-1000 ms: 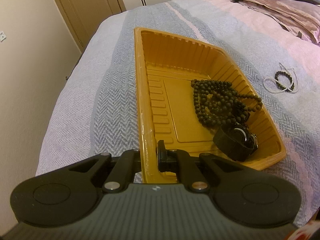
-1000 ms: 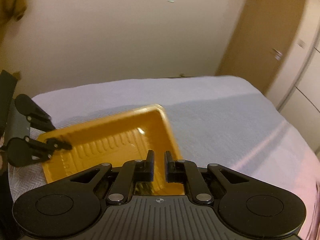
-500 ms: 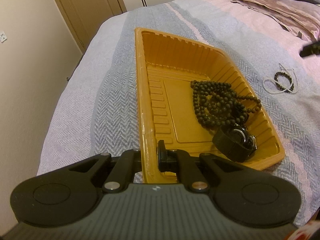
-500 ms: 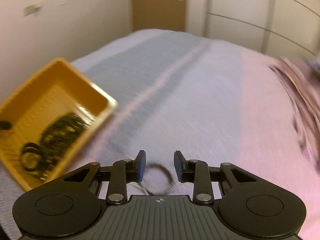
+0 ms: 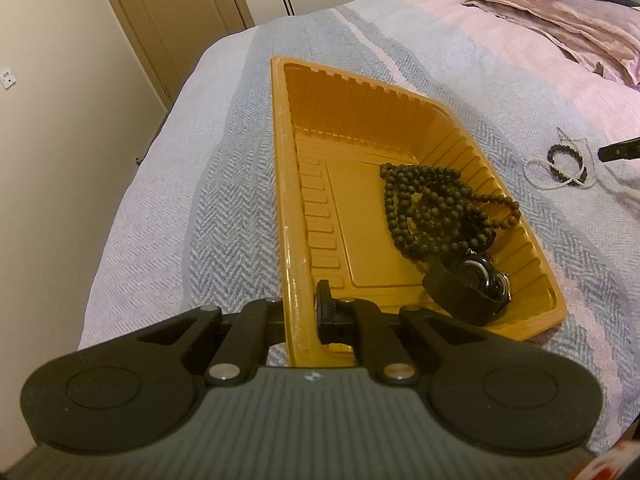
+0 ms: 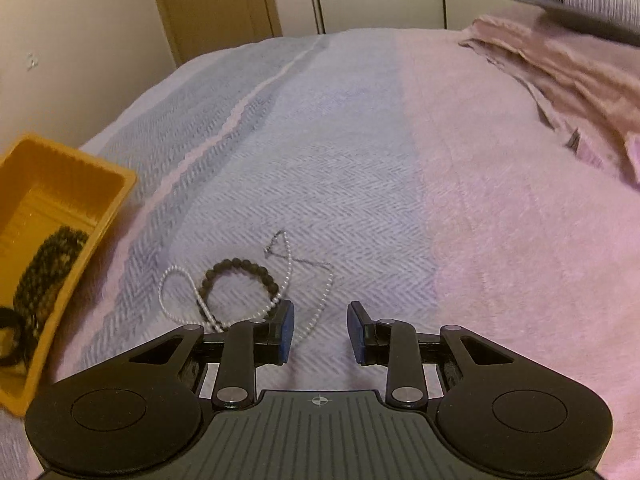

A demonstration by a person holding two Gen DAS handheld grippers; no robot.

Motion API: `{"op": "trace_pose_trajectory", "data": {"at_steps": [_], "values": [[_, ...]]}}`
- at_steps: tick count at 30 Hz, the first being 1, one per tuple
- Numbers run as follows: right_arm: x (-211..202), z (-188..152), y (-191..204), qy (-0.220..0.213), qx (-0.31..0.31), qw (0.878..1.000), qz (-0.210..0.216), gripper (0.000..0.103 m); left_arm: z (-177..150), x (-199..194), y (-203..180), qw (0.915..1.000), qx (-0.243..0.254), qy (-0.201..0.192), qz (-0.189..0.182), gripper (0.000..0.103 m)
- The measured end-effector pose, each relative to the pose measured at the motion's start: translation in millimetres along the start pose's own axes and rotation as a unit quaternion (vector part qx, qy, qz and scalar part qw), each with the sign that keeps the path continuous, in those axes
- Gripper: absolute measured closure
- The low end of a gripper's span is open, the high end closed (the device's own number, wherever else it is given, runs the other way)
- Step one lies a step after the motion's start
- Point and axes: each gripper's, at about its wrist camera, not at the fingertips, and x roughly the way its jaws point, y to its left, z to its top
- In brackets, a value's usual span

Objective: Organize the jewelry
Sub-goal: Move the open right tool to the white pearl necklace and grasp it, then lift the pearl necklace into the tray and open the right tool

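My left gripper [image 5: 300,312] is shut on the near left rim of an orange plastic tray [image 5: 280,184] that lies on the bed. In the tray lie a long dark bead necklace [image 5: 432,204] and a black wristwatch [image 5: 468,284]. To the tray's right, on the bedspread, lie a small dark bead bracelet [image 6: 240,276] and a thin white pearl necklace [image 6: 288,272], tangled together; they also show in the left wrist view [image 5: 566,160]. My right gripper [image 6: 320,330] is open and empty, low over the bed, with its left finger beside the pearl strand.
The bed has a grey and pink herringbone bedspread [image 6: 360,160]. Folded pink bedding [image 6: 560,72] and a grey pillow [image 6: 588,0] lie at the far right. A wall runs along the left and a brown door [image 5: 172,12] stands beyond the bed's corner.
My right gripper has swung from over the tray to the bracelet and pearl necklace on the bedspread, come down close and opened wider. My left gripper has kept its hold on the tray rim.
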Motion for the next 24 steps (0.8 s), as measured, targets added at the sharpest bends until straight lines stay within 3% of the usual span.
{"op": "trace_pose_trajectory", "data": {"at_steps": [8, 10, 15, 24], "values": [[35, -1, 5, 0.017, -0.006, 1.0, -0.024, 0.087, -1, 0, 1, 1.0, 0.0, 0.001, 0.0, 0.099], [37, -4, 6, 0.015, -0.009, 0.999, -0.033, 0.101, -1, 1, 1, 1.0, 0.0, 0.001, 0.0, 0.099], [20, -5, 11, 0.001, -0.043, 0.998, -0.049, 0.101, -1, 1, 1, 1.0, 0.0, 0.001, 0.0, 0.099], [-64, 21, 33, -0.083, -0.112, 0.989, -0.05, 0.101, 0, 0, 0, 1.0, 0.002, 0.0, 0.001, 0.099]]}}
